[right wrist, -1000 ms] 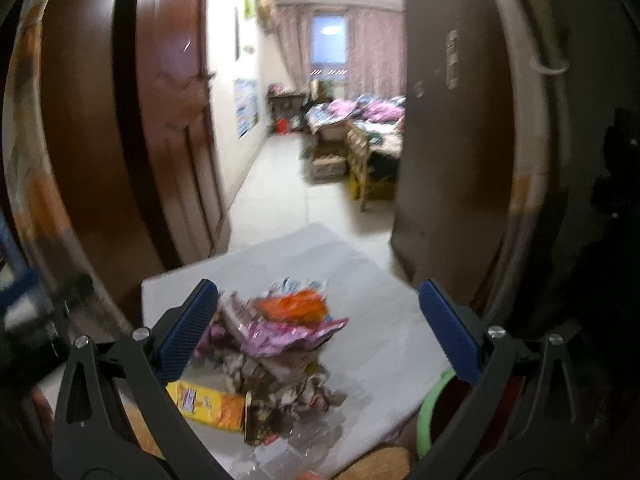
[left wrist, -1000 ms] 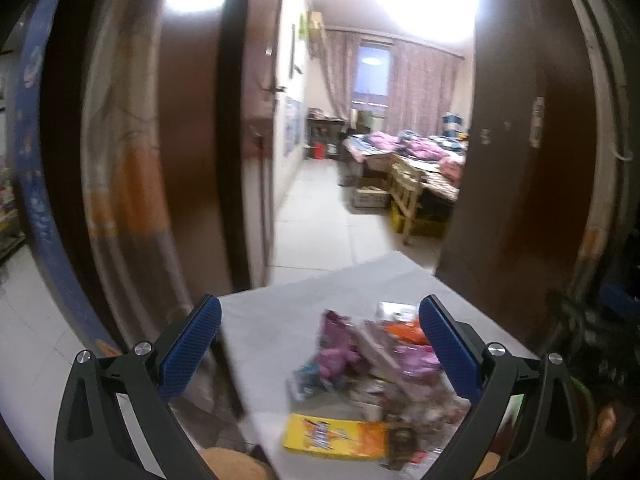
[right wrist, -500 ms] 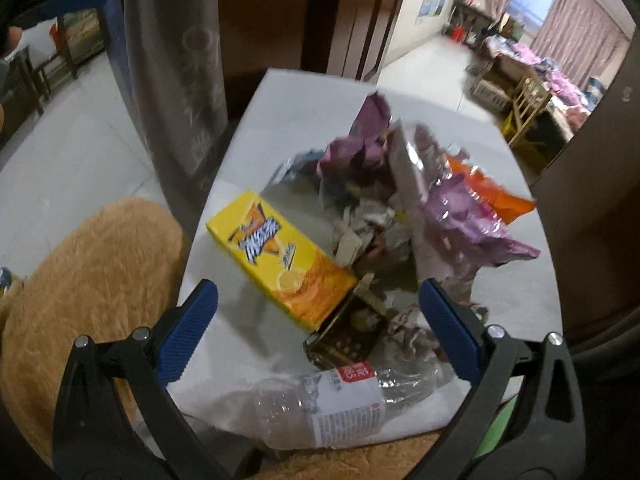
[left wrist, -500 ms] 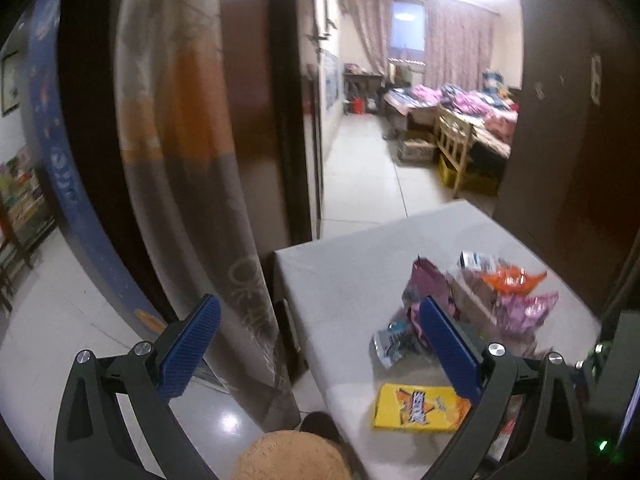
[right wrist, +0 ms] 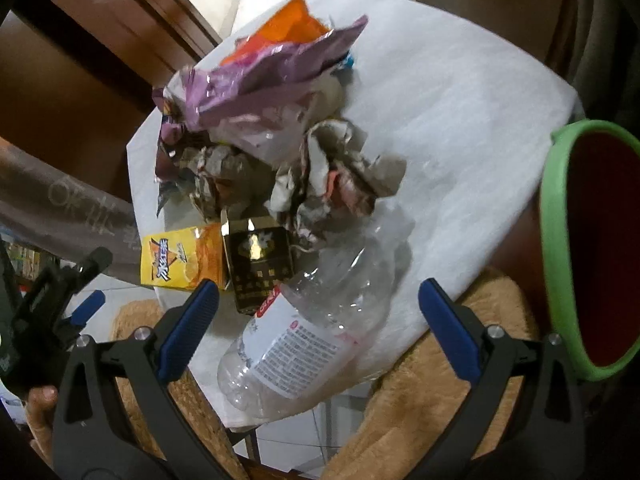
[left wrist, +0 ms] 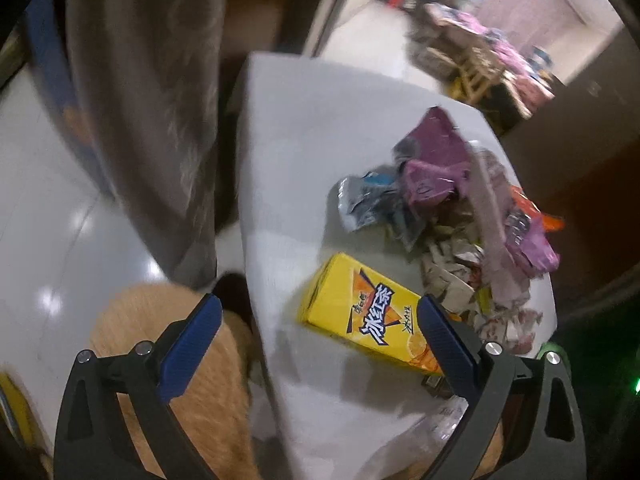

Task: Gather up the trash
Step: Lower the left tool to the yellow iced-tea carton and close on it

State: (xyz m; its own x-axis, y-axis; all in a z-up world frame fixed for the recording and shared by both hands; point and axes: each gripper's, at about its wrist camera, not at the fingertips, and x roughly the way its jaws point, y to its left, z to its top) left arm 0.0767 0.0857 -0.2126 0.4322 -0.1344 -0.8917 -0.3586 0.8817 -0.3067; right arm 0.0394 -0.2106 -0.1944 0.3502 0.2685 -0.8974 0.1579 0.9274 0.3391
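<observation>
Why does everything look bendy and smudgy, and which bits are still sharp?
Left wrist view: the fisheye lens curves the table edge; the curtain is smeared by motion, while the yellow carton reads clearly. Right wrist view: the clear bottle label is fairly sharp; the green-rimmed bin is blurred.

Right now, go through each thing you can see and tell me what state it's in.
Left gripper: open, empty.
Right gripper: open, empty.
Clear plastic bottle: lying on its side, crumpled.
Yellow drink carton: lying flat.
Small black box: flap open.
Purple snack wrapper: crumpled on the pile.
Green-rimmed red bin: open.
</observation>
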